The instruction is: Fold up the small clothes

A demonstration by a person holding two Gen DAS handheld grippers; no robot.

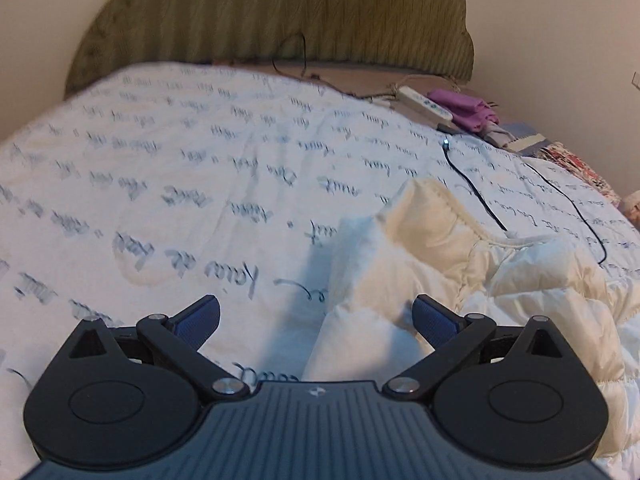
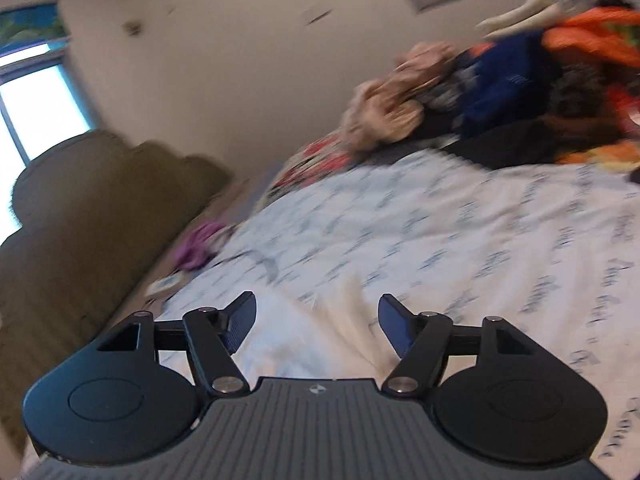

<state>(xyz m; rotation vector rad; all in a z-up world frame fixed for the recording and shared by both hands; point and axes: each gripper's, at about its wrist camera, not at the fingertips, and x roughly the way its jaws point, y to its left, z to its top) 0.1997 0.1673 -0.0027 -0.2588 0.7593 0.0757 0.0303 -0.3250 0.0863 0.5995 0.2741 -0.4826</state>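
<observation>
Cream jacket on a script-printed white bedspread

The puffy jacket (image 1: 460,264) is cream-white, lower right; the bedspread (image 1: 180,168) white with dark blue handwriting; the headboard (image 1: 280,12) olive green with ribbing, at the top; a purple cloth (image 1: 468,108) upper right; the clothes pile (image 2: 520,92) orange, blue, tan, upper right.

A cream quilted garment, crumpled on the bed

The puffy garment (image 1: 480,272) is off-white to cream, with stitched padded sections and a slightly shiny cloth. It lies bunched on the bed cover (image 1: 200,184), which is white with blue handwriting. One thick edge with a seam stands up like a ridge, and another part hangs down toward the near edge. In the right wrist view the garment (image 2: 320,332) is blurred, a pale wrinkled heap.
</observation>
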